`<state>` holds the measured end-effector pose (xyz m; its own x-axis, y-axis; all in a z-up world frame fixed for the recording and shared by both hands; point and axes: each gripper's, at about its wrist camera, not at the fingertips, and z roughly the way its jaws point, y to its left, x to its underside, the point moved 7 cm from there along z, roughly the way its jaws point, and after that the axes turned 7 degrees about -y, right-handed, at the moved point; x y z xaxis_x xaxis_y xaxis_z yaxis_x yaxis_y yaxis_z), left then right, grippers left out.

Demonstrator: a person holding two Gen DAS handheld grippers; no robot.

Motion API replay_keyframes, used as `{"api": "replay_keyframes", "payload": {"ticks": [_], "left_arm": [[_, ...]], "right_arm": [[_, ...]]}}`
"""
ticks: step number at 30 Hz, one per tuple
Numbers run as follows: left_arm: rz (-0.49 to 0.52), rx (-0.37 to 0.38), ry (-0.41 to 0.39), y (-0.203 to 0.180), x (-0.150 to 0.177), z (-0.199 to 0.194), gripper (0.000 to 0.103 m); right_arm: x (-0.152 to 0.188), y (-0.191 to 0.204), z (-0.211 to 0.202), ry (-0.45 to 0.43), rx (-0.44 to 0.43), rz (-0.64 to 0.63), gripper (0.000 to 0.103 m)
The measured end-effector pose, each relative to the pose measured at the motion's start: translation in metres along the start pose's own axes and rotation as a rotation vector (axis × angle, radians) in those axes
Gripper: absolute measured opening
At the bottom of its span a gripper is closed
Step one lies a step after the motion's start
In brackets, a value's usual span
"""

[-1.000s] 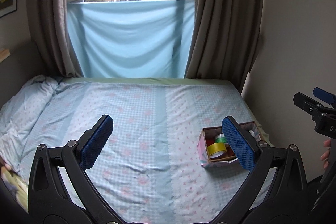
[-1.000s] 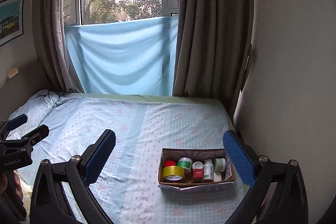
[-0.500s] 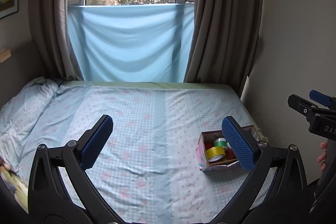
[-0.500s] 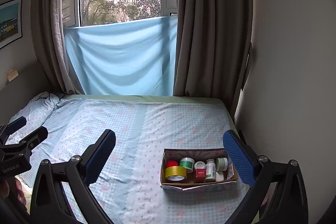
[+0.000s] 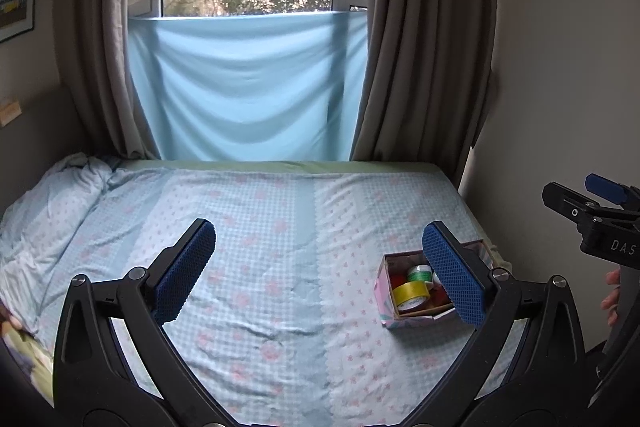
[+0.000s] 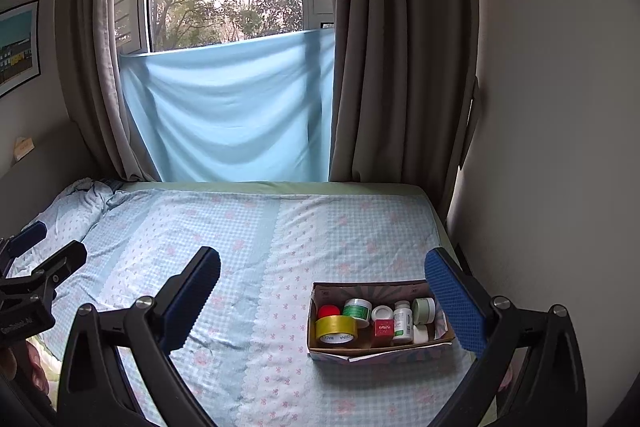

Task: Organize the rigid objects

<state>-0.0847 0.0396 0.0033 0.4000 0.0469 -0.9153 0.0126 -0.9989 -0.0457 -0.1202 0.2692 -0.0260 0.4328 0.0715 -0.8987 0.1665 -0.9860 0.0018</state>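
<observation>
Two handheld grippers hover above a bed, both empty. Across the lower half of the left wrist view, the left gripper [image 5: 318, 269] has its blue textured pads [image 5: 185, 269] spread wide apart, with only bedsheet between them. Across the lower half of the right wrist view, the right gripper [image 6: 320, 301] is likewise spread wide, holding nothing.

Low and right of centre in the right wrist view, a small open cardboard box [image 6: 376, 349] sits on the bed sheet [image 6: 256, 227], which is pale blue check with pink flowers. Its right end lies behind the right-hand pad. Packed inside are a roll of yellow tape [image 6: 336, 329] at the left, a red ball-like item [image 6: 328, 311] behind it, a green-labelled jar [image 6: 357, 309], a small red carton [image 6: 383, 331], a white pill bottle [image 6: 402, 319] and a pale green jar [image 6: 424, 310]. Nothing else lies loose on the sheet, so the sorting looks finished or nearly so.

Beyond the bed, at the top of both views, brown curtains [image 6: 404, 67] frame a window half covered by a light blue cloth [image 6: 228, 115].

Risks, as a judgement: the box rests on soft bedding close to the bed's right edge by the wall. A pad catching its rim could tip it and spill the tightly packed upright bottles. Reaching in with so wide a spread could also knock neighbouring items over.
</observation>
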Motion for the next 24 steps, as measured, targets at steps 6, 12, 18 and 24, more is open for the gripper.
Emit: {"api": "replay_keyframes", "payload": {"ticks": [6, 12, 18, 24], "left_arm": [[0.007, 0.000, -0.009, -0.0008, -0.0017, -0.0019, 0.103], [0.026, -0.013, -0.021, -0.0023, -0.0040, -0.0023, 0.103], [0.020, -0.012, -0.027, -0.0018, -0.0053, -0.0032, 0.103], [0.019, -0.012, -0.029, -0.0020, -0.0049, -0.0044, 0.103]], "right_arm": [[-0.0005, 0.0012, -0.0001, -0.006, 0.004, 0.001, 0.102], [-0.0007, 0.0019, 0.0001, -0.007, 0.007, 0.003, 0.102], [-0.0024, 0.0036, -0.0004, -0.014, 0.012, 0.003, 0.102], [-0.0031, 0.0058, -0.0019, -0.018, 0.015, 0.002, 0.102]]}}
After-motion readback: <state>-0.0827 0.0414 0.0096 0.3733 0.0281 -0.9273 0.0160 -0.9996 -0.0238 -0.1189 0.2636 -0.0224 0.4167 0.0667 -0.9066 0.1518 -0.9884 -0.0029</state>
